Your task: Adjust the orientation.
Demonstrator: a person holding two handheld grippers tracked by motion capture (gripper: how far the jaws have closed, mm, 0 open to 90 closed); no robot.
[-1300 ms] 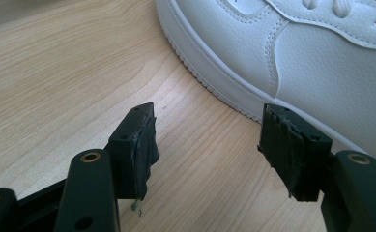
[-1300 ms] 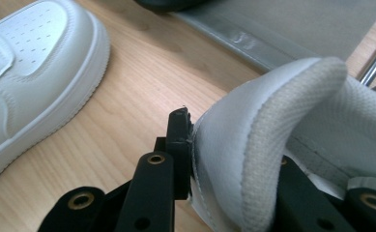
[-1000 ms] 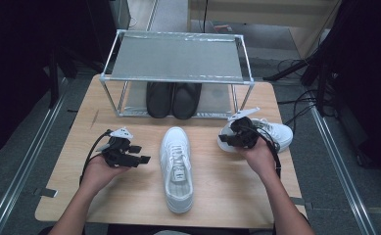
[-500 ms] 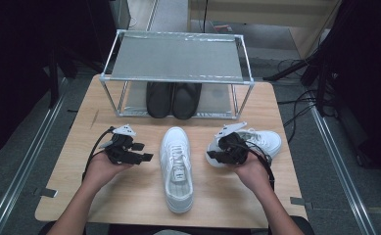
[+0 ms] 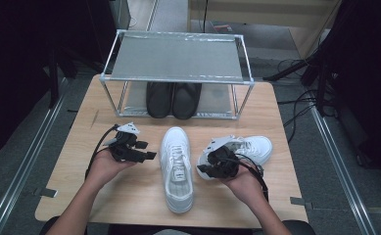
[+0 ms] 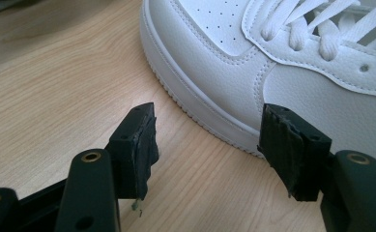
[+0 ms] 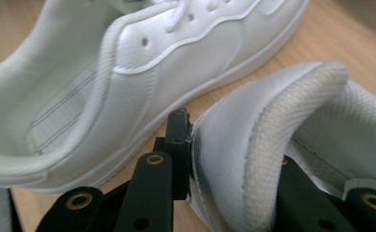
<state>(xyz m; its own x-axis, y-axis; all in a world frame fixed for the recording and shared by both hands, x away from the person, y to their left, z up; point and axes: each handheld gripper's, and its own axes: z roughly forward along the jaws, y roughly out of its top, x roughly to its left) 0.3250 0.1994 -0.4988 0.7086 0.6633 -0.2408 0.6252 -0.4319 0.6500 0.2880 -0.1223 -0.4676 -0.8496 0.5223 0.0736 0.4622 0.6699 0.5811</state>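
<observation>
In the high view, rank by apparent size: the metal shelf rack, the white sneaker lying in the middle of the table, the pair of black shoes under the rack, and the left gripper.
1. metal shelf rack
2. middle white sneaker
3. pair of black shoes, partly hidden under the rack, so unsure against the sneaker
4. left gripper

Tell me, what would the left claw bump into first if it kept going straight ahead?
Most likely the side of the white shoe in the middle of the table. The left claw is open and points right at its sole edge, with bare wood between.
</observation>
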